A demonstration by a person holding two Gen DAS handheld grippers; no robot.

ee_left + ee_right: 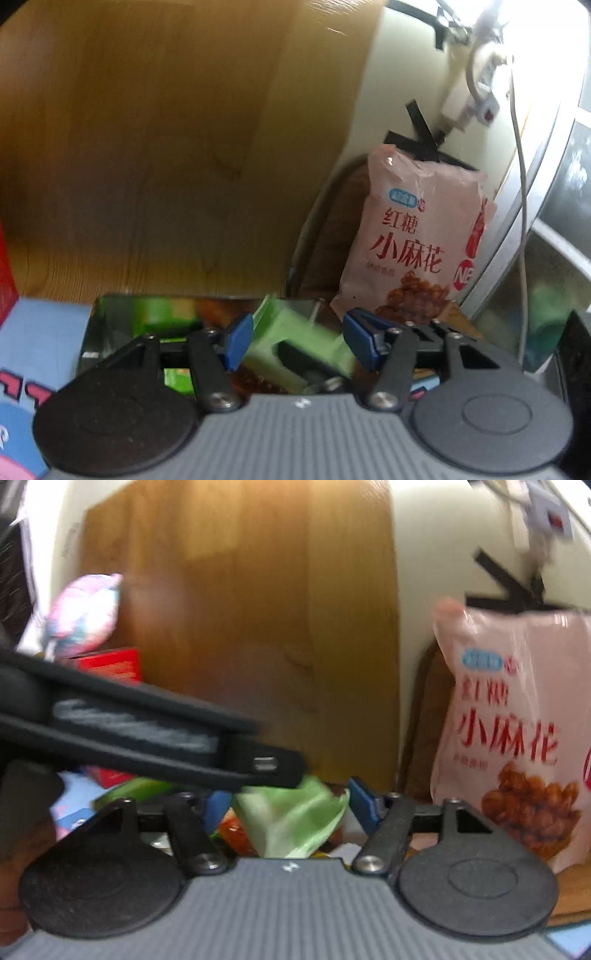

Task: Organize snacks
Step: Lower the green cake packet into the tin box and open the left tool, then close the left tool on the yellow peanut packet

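Note:
A pink snack bag with red Chinese lettering [413, 236] stands upright against the cream wall; it also shows in the right wrist view [517, 731]. A light green snack packet [295, 347] lies between my left gripper's [297, 341] blue pads, which stand apart around it. In the right wrist view the same green packet [291, 819] sits between my right gripper's [288, 805] open blue pads. The left gripper's black body [147, 731] crosses that view from the left, above the packet. More green and red packets lie in a shiny tray [96, 325] below.
A wooden panel [166, 147] stands behind. A blue box [37, 350] and red box [5, 277] sit at left. A pink-blue bag [81, 616] and red box [110, 664] lie far left. A white cable [521, 184] and power strip hang on the wall.

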